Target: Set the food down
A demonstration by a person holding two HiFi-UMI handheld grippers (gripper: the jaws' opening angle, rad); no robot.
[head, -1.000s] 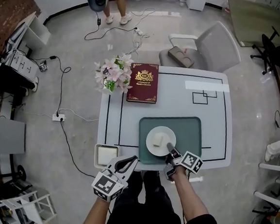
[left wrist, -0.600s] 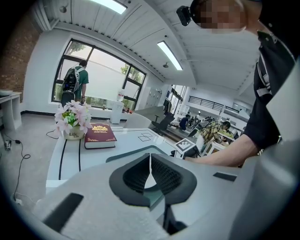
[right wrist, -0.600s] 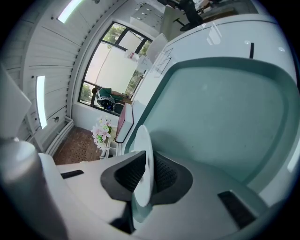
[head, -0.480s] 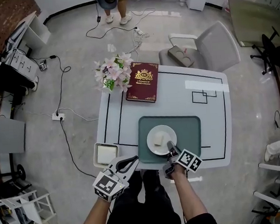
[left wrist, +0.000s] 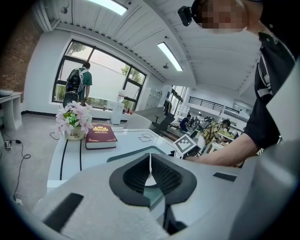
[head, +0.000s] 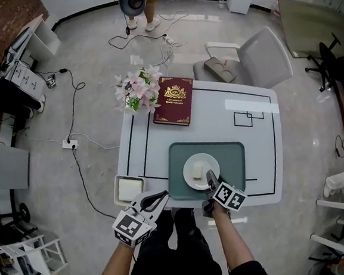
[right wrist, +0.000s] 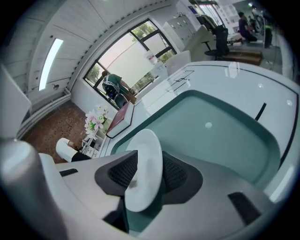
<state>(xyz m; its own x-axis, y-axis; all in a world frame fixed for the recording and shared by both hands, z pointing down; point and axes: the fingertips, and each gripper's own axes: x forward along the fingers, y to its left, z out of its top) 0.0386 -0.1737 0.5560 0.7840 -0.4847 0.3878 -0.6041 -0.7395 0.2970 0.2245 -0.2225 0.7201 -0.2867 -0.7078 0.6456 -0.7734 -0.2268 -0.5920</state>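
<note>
A white plate (head: pixel 201 171) with a pale block of food (head: pixel 196 171) lies on the teal tray (head: pixel 229 157) at the table's near edge. My right gripper (head: pixel 210 177) is at the plate's near rim. Its jaws have just been opening. In the right gripper view the plate (right wrist: pixel 143 154) still stands between the dark pads (right wrist: pixel 176 174), which no longer press on it; the right gripper (right wrist: pixel 146 164) is open. My left gripper (head: pixel 164 195) hovers off the table's near-left corner, away from the tray. In its own view the left gripper (left wrist: pixel 150 161) is shut and holds nothing.
A white square dish (head: pixel 130 189) sits at the table's near-left corner. A red book (head: pixel 173 101) and a flower pot (head: pixel 137 90) stand at the far left. A grey chair (head: pixel 255 58) is behind the table. Cables run across the floor; a person (head: pixel 139 2) stands far off.
The right gripper has rolled a little at the plate's near rim, and its marker cube has turned. The plate stays on the tray. The left gripper has not moved.
</note>
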